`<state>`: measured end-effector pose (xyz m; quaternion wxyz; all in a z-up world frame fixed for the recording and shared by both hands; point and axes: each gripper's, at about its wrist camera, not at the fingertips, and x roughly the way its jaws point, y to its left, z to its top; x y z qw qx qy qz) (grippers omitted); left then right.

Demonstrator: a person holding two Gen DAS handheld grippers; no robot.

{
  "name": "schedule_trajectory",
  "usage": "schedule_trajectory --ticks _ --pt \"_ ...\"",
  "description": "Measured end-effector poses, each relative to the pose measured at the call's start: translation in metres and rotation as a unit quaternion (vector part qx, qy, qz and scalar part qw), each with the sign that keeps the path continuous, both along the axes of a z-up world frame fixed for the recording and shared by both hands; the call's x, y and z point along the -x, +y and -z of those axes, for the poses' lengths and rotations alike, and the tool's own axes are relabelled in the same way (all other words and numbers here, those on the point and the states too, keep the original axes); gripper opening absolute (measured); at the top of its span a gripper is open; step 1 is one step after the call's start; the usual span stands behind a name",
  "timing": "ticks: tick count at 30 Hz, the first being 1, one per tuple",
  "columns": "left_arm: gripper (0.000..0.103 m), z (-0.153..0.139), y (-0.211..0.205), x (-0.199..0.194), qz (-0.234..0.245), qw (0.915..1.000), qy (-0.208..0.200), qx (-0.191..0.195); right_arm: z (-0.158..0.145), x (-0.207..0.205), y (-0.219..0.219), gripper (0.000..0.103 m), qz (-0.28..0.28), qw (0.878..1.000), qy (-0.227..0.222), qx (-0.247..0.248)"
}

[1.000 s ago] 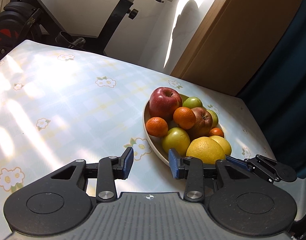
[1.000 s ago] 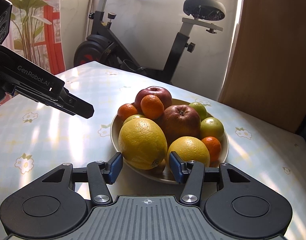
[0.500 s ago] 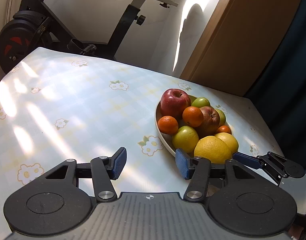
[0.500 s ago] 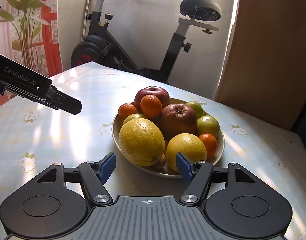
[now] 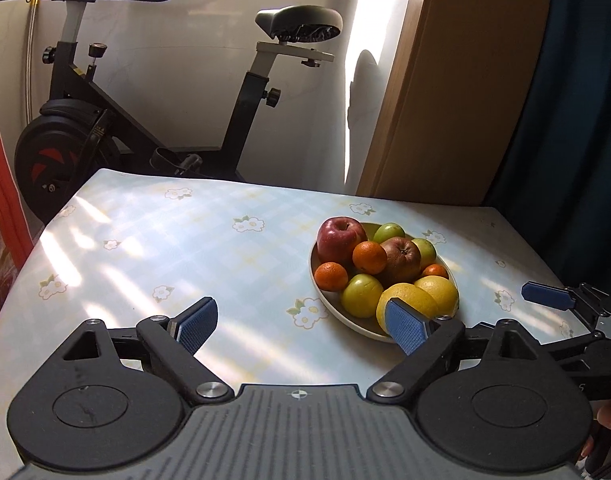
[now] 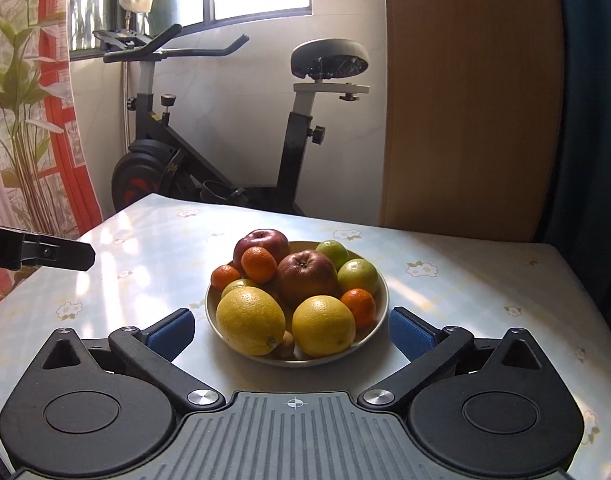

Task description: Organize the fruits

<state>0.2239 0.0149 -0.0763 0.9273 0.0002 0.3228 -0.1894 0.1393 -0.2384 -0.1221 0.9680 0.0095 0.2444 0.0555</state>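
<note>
Your bowl point(image 6: 379, 280) is sitting on the flowered table point(image 6: 465, 280), holding two red apples, green apples, small oranges and two big yellow citrus. Your left gripper point(image 5: 301, 326) and right gripper point(image 6: 291, 334) have just been opening, both gaping wide, empty.

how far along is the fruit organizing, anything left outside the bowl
Done: every visible fruit sits piled in the bowl, and none lies on the tablecloth. In hand: nothing; the left gripper and right gripper have just been opening, with nothing between their jaws. Left: nothing the pictures show; whether more sorting is meant I cannot tell.
</note>
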Motion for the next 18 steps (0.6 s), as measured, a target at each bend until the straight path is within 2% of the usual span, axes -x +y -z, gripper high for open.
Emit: schedule_trajectory --ticks 5,9,14,18 --pt "0.093 -0.013 -0.001 0.027 -0.004 0.999 -0.042 -0.014 -0.017 0.024 -0.01 0.103 0.012 0.999 -0.015 -0.032" --pt "0.093 -0.019 -0.001 0.044 -0.007 0.9988 -0.049 -0.008 -0.028 0.041 -0.009 0.103 0.022 0.999 -0.028 -0.032" --pt "0.093 -0.029 -0.004 0.064 -0.021 0.9968 -0.073 -0.026 -0.042 0.063 -0.008 0.103 0.025 0.998 -0.037 -0.043" --pt "0.093 -0.037 -0.005 0.078 -0.023 0.9964 -0.078 -0.023 -0.052 0.078 -0.007 0.103 0.029 0.998 -0.043 -0.044"
